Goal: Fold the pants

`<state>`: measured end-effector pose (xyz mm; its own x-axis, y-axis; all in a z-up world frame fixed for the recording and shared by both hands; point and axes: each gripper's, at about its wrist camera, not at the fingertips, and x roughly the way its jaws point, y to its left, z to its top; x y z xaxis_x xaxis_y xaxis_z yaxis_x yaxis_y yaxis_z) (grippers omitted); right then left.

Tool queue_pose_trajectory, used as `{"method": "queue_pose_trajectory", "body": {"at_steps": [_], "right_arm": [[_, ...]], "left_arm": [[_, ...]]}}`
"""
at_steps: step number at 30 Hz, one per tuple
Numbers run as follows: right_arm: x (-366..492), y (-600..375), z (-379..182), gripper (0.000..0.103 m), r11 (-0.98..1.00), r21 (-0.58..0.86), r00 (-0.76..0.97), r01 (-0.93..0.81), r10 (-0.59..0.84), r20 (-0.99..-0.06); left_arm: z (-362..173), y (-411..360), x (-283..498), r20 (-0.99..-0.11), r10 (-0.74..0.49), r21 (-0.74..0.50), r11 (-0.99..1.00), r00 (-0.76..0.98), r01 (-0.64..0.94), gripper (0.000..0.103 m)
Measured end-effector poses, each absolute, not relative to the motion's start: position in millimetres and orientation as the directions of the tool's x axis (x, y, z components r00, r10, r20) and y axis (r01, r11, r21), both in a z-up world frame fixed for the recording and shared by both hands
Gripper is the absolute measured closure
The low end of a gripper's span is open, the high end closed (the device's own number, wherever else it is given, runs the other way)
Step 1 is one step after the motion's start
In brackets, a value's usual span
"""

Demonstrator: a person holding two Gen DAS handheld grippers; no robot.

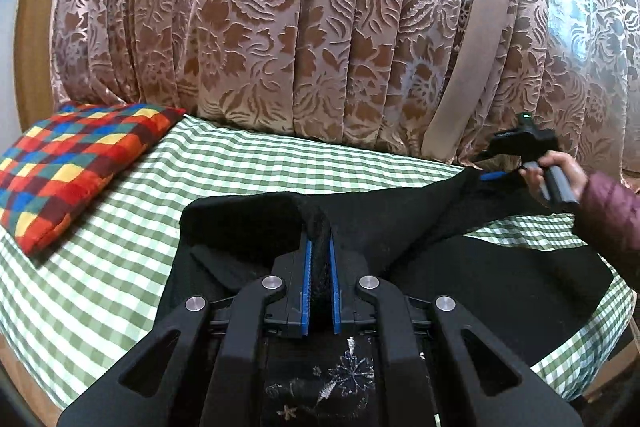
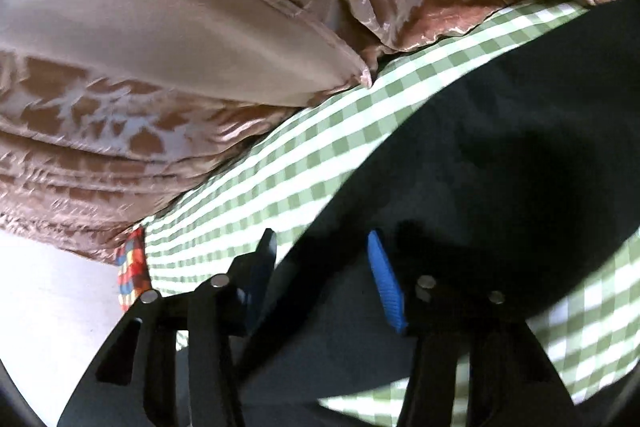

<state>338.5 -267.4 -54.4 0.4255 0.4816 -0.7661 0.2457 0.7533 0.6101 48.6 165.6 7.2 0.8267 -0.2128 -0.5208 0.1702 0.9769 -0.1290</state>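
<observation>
Black pants (image 1: pixel 400 223) with a pale flower embroidery lie on the green checked bedsheet (image 1: pixel 240 167). My left gripper (image 1: pixel 319 239) is shut on a raised fold of the pants' edge, held a little above the bed. My right gripper (image 1: pixel 490 175) shows in the left wrist view at the far right corner of the pants, low over the cloth. In the right wrist view the right gripper (image 2: pixel 322 239) stands open, its jaws wide apart around the black pants (image 2: pixel 500 167), with cloth lying between the fingers.
A multicoloured checked pillow (image 1: pixel 68 171) lies at the bed's far left. Floral brown curtains (image 1: pixel 280 27) hang right behind the bed. The bed's near edge (image 1: pixel 560 371) falls off at lower right. A white wall (image 2: pixel 48 307) shows beside the bed.
</observation>
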Motion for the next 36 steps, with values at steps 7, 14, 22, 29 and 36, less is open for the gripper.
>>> {"method": "queue_pose_trajectory", "body": {"at_steps": [7, 14, 22, 29, 36], "right_arm": [[361.2, -267.6, -73.4, 0.096, 0.791, 0.553, 0.386, 0.263, 0.439, -0.811], [307.0, -289.0, -1.0, 0.096, 0.76, 0.648, 0.551, 0.058, 0.517, -0.655], [184.0, -306.1, 31.6, 0.096, 0.682, 0.719, 0.587, -0.133, 0.639, -0.497], [80.6, -287.5, -1.6, 0.096, 0.701, 0.697, 0.483, -0.153, 0.668, -0.566], [39.9, -274.9, -64.1, 0.096, 0.731, 0.68, 0.396, -0.053, 0.641, -0.658]], "left_arm": [[16.7, 174.7, 67.0, -0.518, -0.199, -0.148, 0.979, 0.832, 0.142, 0.096], [44.4, 211.5, 145.1, -0.47, -0.095, -0.188, 0.982, 0.878, 0.006, 0.096], [57.6, 232.5, 128.8, -0.449, -0.073, -0.221, 0.975, 0.891, -0.031, 0.096], [4.2, 250.2, 62.6, -0.564, -0.071, -0.251, 0.964, 0.823, -0.089, 0.096], [-61.2, 276.4, 18.0, -0.674, -0.139, -0.421, 0.879, 0.726, -0.223, 0.096]]}}
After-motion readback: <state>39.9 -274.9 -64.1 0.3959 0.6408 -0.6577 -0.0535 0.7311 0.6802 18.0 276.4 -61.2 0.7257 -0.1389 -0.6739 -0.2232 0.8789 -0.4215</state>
